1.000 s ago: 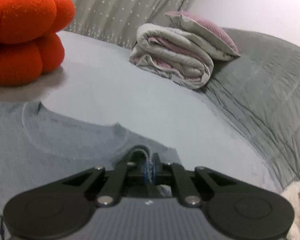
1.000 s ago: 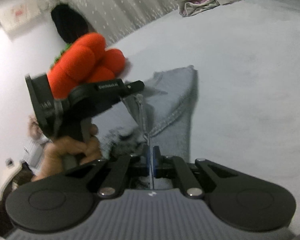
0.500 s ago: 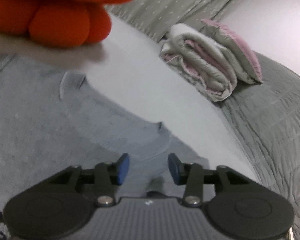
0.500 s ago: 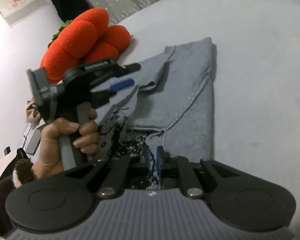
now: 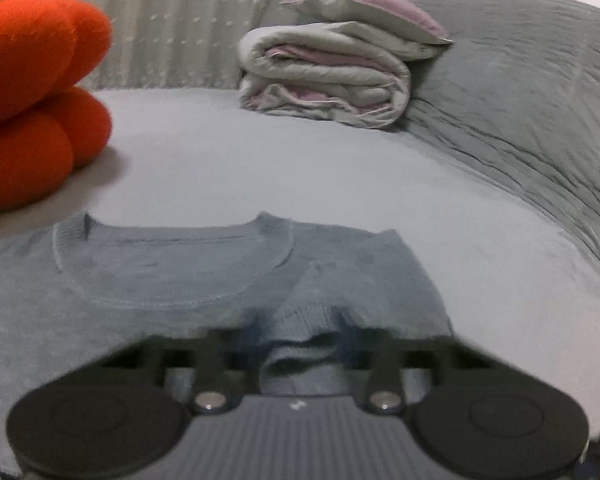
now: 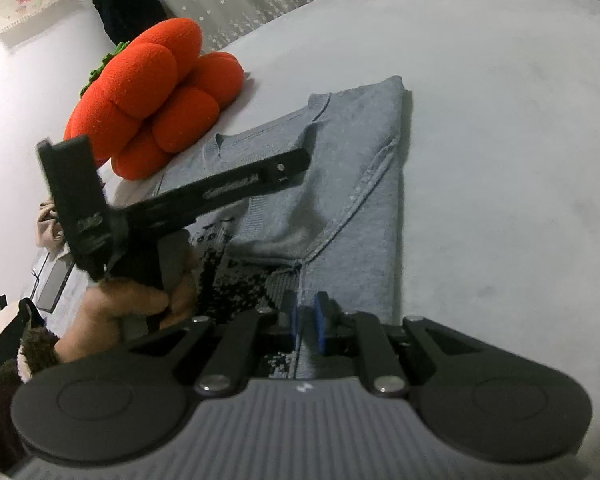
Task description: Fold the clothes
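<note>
Orange plush point(image 6: 156, 96) far left on bed point(image 6: 500, 120). Left hand point(image 6: 112, 312) holds left tool point(image 5: 300, 340) over grey sweater point(image 6: 340, 184), which lies flat mid-bed, one side folded in. Left view blurred; jaws look apart around a knit fold. Right tool point(image 6: 305, 322) slightly open, sweater edge between pads, grip unclear.

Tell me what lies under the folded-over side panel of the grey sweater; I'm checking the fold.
Under the folded-over panel lies the grey sweater front; its dark knitted pattern shows at the panel's edge. How far the pattern runs beneath, and the sleeve, are covered.
</note>
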Available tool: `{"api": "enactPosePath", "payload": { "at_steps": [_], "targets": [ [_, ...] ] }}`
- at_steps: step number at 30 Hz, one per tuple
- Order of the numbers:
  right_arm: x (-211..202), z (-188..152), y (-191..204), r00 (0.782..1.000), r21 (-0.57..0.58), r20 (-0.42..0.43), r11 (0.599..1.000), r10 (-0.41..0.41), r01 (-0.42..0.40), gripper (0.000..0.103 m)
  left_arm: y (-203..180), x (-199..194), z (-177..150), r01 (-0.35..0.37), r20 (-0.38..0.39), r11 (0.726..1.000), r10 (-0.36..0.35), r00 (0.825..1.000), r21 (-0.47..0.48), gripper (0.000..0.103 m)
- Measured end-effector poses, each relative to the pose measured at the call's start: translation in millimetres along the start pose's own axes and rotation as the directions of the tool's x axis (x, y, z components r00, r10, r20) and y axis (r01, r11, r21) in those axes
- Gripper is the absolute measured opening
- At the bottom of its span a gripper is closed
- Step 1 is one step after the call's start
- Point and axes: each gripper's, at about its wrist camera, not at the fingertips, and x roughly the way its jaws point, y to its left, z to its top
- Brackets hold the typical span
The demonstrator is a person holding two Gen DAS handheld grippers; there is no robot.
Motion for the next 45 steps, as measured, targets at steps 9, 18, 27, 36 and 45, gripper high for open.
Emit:
{"api": "enactPosePath", "payload": {
  "at_steps": [9,18,27,36,45],
  "targets": [
    [0.4,-0.4,2.1,1.000,-0.032,0.007,0.999,0.001,-0.001,0.015,20.0,-15.0,7.1,-0.130,0.135,0.984,0.145,0.980,-0.119,0.006],
    [-3.1,1.1,7.7,1.000,-0.081,0.010,0.997,-0.012,0.013,0.016,39.3,-20.4,2.8,-0.164,0.032,0.969,0.173,0.984,-0.185,0.049],
    [-15.4,-8.7,29.0,1.000,-0.157,-0.026,0.988,-0.006,0.002,0.040,23.4,-68.0,-21.2,-0.092,-0.048,0.978,0.084,0.995,-0.188,0.054],
    [-34.6,-36.4,49.4,0.995,-0.220,-0.083,0.975,-0.059,0.039,0.040,-7.6,-112.5,-65.4,0.036,-0.122,0.986,-0.057,0.991,-0.163,0.052],
    [-67.0,-78.4,57.1,0.986,-0.278,-0.127,0.958,-0.104,0.065,0.040,-36.6,-149.4,-104.3,0.149,-0.166,0.985,-0.162,0.973,-0.088,0.045]
  ]
}}
